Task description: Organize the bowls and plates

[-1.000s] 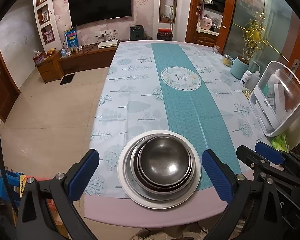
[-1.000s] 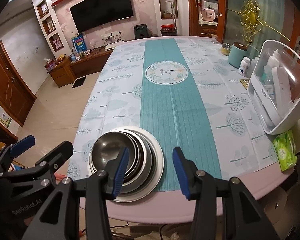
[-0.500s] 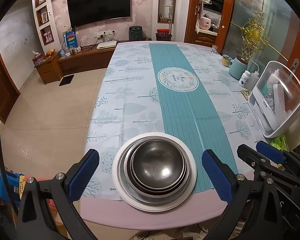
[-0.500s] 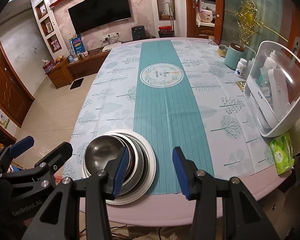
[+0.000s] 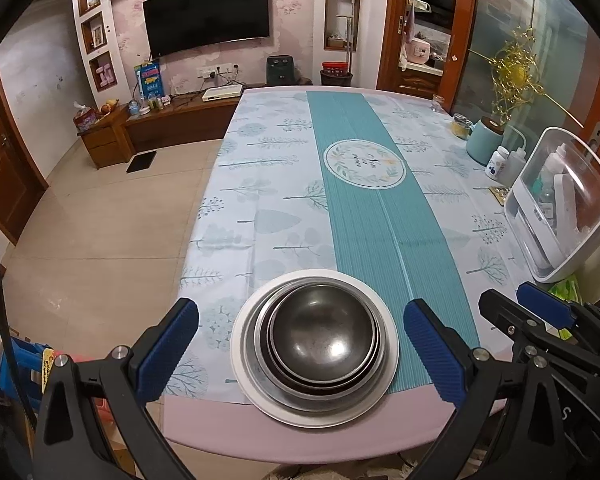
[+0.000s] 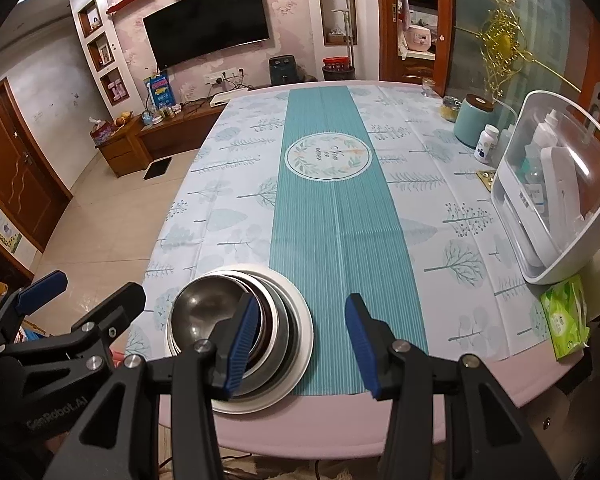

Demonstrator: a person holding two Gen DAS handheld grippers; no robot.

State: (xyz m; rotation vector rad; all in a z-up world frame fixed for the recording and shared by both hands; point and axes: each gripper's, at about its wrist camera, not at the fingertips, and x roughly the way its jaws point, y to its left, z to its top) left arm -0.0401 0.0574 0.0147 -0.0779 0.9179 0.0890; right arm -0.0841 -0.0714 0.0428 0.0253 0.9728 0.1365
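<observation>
A stack of metal bowls [image 5: 320,336] sits nested on a metal plate and a white plate [image 5: 386,332] at the table's near edge. It also shows in the right wrist view [image 6: 204,312], with the white plate's rim [image 6: 300,320] at its right. My left gripper [image 5: 300,344] is wide open and empty, its blue pads standing either side of the stack, held back over the table edge. My right gripper [image 6: 300,340] is open and empty, just right of the stack; its left pad covers part of the bowls.
The table wears a tree-print cloth with a teal runner [image 5: 372,208]. A white covered rack [image 6: 556,200] with bottles, a teal canister [image 6: 470,124], a pill bottle [image 6: 485,142] and a green tissue pack [image 6: 566,316] line the right side. Tiled floor lies to the left.
Both grippers have drawn back a little from the table and shifted slightly; the stack now sits a bit lower and more central in the left view. Nothing was grasped or released.
</observation>
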